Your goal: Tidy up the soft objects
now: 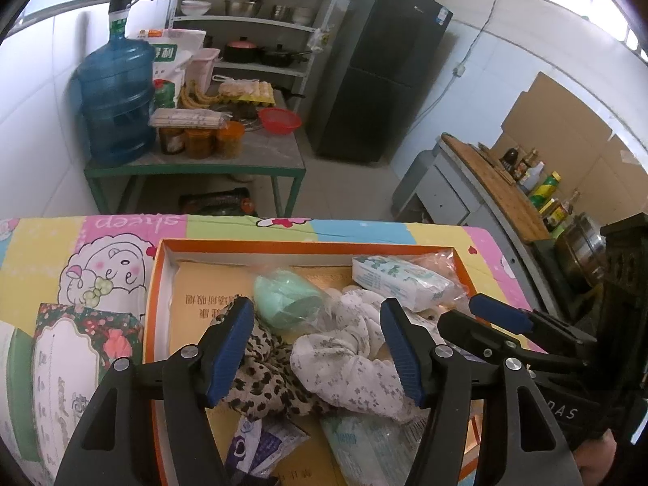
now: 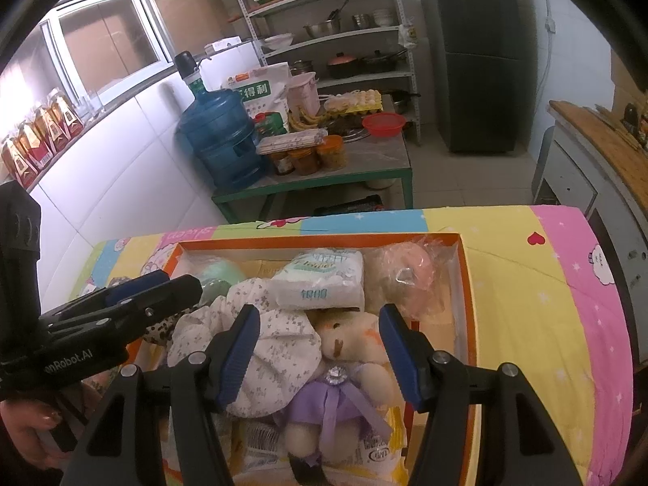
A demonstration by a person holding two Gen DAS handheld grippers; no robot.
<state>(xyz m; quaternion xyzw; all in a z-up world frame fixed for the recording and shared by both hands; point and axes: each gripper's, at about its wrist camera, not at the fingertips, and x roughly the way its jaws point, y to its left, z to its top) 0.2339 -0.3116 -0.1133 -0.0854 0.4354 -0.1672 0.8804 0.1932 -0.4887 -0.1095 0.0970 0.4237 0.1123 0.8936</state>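
Observation:
An orange box [image 1: 160, 283] on the patterned cloth holds soft things. My left gripper [image 1: 318, 346] is open above a leopard-print cloth [image 1: 267, 380] and a white flowered cloth [image 1: 348, 368]. A mint green item [image 1: 285, 297] and a tissue pack [image 1: 399, 281] lie behind. My right gripper [image 2: 320, 350] is open above a small teddy bear in a purple dress [image 2: 344, 372], next to the flowered cloth [image 2: 267, 344]. The tissue pack [image 2: 324, 279] and a bagged pink item [image 2: 409, 271] lie further back in the box [image 2: 467, 283]. Each gripper shows in the other's view, the right [image 1: 502, 316] and the left [image 2: 158, 283].
A floral box [image 1: 77, 360] lies left of the orange box. Packets [image 1: 263, 441] lie at the box's near end. Beyond the cloth-covered table [image 2: 546, 303] stand a green table with a water jug [image 1: 115, 101], shelves, a fridge [image 1: 380, 69] and a counter [image 1: 498, 186] at right.

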